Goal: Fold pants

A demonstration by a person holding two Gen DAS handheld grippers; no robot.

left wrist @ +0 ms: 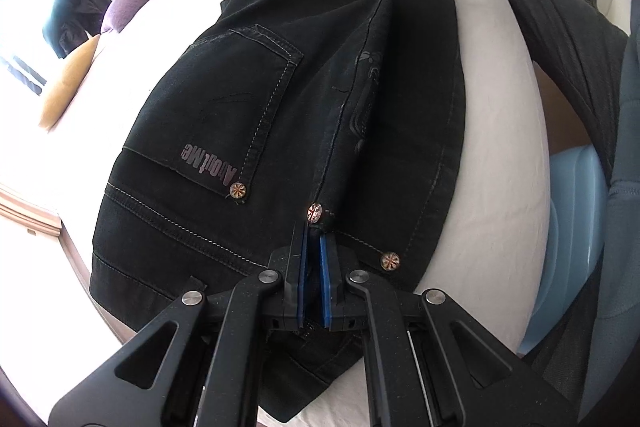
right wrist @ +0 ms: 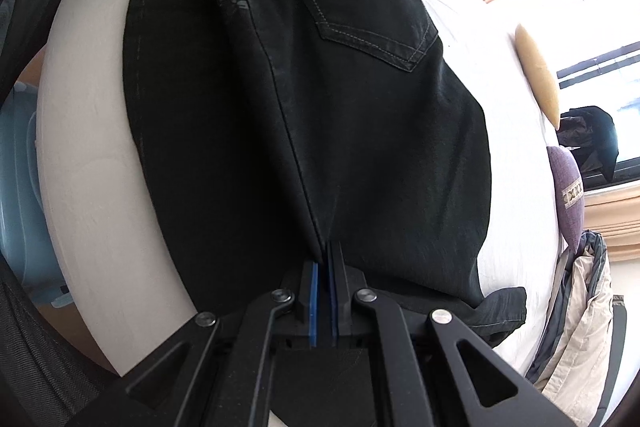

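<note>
Both claws (left wrist: 313, 247) (right wrist: 323, 259) steeply downward, clamping pants (left wrist: 224, 115)

Each wrist camera looks steeply down along its own fingers, close over the black jeans (left wrist: 224, 131) on the bed (right wrist: 88, 187); the two face each other and share that cloth.

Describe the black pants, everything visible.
The black pants are denim-like, lying back side up on a white bed. A stitched back pocket carries an "AboutMe" print, with coppery rivets at the pocket corners. A long ridge of fabric is pinched up and stretched between the left tongs near the waistband and the right tongs further down the legs, both shut on the cloth. One end trails crumpled toward the bedding.
</note>
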